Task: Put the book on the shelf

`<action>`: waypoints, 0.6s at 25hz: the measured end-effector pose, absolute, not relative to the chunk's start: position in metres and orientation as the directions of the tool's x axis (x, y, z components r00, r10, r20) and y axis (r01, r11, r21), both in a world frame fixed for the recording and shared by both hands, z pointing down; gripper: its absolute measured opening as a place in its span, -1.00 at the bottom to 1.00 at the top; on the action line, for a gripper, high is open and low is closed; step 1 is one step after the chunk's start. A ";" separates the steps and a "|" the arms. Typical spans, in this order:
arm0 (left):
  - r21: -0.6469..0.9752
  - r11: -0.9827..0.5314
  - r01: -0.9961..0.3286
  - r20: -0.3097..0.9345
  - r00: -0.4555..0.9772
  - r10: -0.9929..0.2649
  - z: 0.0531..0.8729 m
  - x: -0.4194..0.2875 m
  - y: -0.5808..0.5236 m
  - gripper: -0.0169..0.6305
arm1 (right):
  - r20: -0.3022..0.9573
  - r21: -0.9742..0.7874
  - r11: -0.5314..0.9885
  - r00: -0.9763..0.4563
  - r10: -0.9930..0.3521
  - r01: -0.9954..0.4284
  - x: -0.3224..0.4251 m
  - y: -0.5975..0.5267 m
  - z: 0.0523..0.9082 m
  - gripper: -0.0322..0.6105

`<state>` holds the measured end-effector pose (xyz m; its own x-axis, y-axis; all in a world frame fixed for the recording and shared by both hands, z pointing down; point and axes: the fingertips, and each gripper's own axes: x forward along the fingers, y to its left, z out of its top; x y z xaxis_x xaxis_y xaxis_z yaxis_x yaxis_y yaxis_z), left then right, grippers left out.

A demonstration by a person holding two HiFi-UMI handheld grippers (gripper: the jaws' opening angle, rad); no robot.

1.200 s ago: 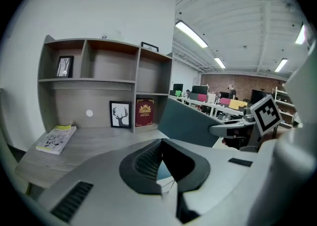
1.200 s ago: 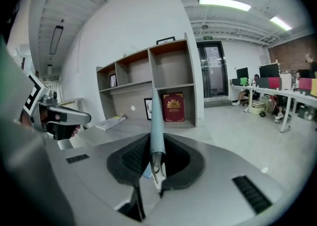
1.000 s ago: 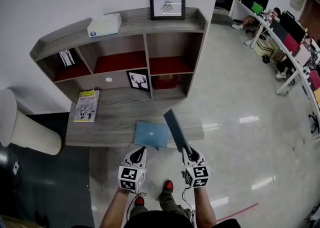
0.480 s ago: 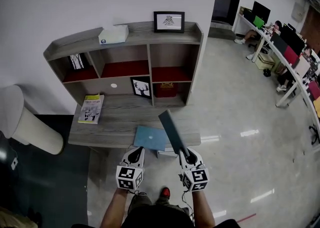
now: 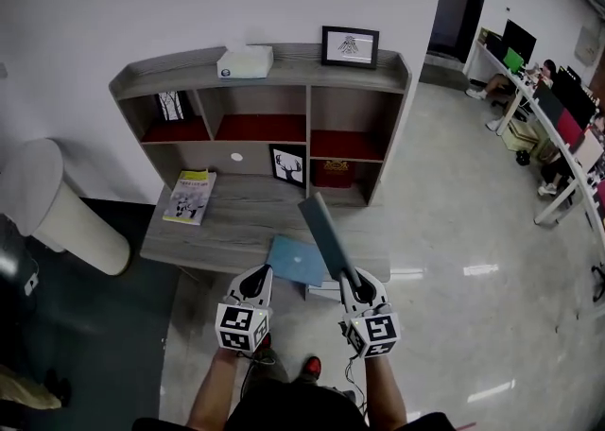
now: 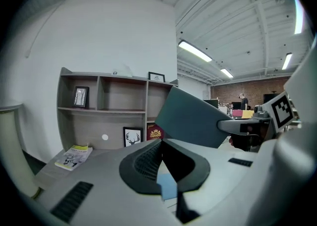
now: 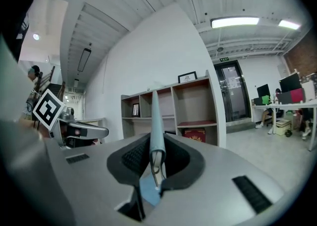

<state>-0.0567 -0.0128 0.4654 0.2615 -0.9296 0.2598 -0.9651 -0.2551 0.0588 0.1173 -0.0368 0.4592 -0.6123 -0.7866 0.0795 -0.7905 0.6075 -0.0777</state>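
- Right tool (image 5: 352, 280) clamped on the spine edge of a dark teal book (image 5: 324, 235); the right gripper view shows the book standing edge-on between the pads, both pressed against it
- Book held off the surface (image 5: 227, 231), tilted, its far end leaning up and left toward the shelf unit (image 5: 402, 98); not in any compartment yet
- Compared with a second ago, the book's far corner has climbed: then it showed over the middle of the surface, now over its rear part, just beside the deer picture (image 5: 287, 165)
- Grip unchanged over that second, jaws at the same narrow gap
- Left tool (image 5: 257, 273) with jaws brought together, nothing between them; it sits level with the right one at the surface's front edge, as it did before
- Light blue book (image 5: 298, 259) lies flat at the front edge of the surface, between the two tools, where it lay earlier
- Yellow booklet (image 5: 190, 196) flat at the surface's left end, not moved
- Tissue box (image 5: 245, 61) and framed picture (image 5: 350, 46) on top of the shelf unit, same spots
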 end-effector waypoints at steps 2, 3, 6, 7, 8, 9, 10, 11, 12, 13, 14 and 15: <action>0.058 -0.235 -0.970 0.255 0.242 -0.936 0.464 -0.069 -0.018 -0.93 | 0.076 -0.075 0.619 -0.623 -0.778 -0.782 0.108 -0.046 0.458 -0.68; 0.060 -0.225 -0.972 0.254 0.233 -0.939 0.465 -0.076 -0.022 -0.92 | 0.074 -0.072 0.624 -0.628 -0.775 -0.778 0.102 -0.051 0.457 -0.68; 0.067 -0.200 -0.977 0.256 0.211 -0.943 0.468 -0.098 -0.038 -0.93 | 0.069 -0.057 0.634 -0.637 -0.768 -0.771 0.084 -0.071 0.455 -0.68; 0.068 -0.196 -0.978 0.257 0.207 -0.944 0.469 -0.105 -0.045 -0.92 | 0.066 -0.046 0.638 -0.640 -0.766 -0.768 0.077 -0.079 0.454 -0.68; 0.068 -0.195 -0.978 0.257 0.206 -0.944 0.470 -0.112 -0.052 -0.92 | 0.062 -0.033 0.643 -0.644 -0.763 -0.765 0.070 -0.088 0.452 -0.68; 0.068 -0.194 -0.979 0.257 0.205 -0.944 0.470 -0.119 -0.060 -0.92 | 0.060 -0.020 0.648 -0.648 -0.759 -0.761 0.062 -0.096 0.450 -0.68; 0.068 -0.193 -0.979 0.257 0.204 -0.945 0.470 -0.126 -0.068 -0.92 | 0.060 -0.010 0.653 -0.652 -0.756 -0.757 0.054 -0.104 0.448 -0.68; 0.071 -0.191 -0.979 0.254 0.203 -0.946 0.469 -0.134 -0.076 -0.92 | 0.062 -0.001 0.659 -0.657 -0.751 -0.753 0.045 -0.112 0.447 -0.68; 0.075 -0.187 -0.979 0.250 0.201 -0.947 0.467 -0.141 -0.085 -0.92 | 0.064 0.008 0.664 -0.662 -0.746 -0.748 0.036 -0.119 0.445 -0.68; 0.079 -0.184 -0.980 0.245 0.198 -0.949 0.464 -0.149 -0.093 -0.92 | 0.065 0.018 0.669 -0.667 -0.743 -0.743 0.028 -0.127 0.442 -0.68; 0.082 -0.182 -0.980 0.241 0.197 -0.951 0.461 -0.156 -0.102 -0.92 | 0.064 0.025 0.672 -0.670 -0.740 -0.740 0.020 -0.135 0.440 -0.68; 0.083 -0.180 -0.980 0.236 0.195 -0.952 0.458 -0.164 -0.111 -0.92 | 0.060 0.029 0.674 -0.672 -0.738 -0.738 0.012 -0.143 0.436 -0.68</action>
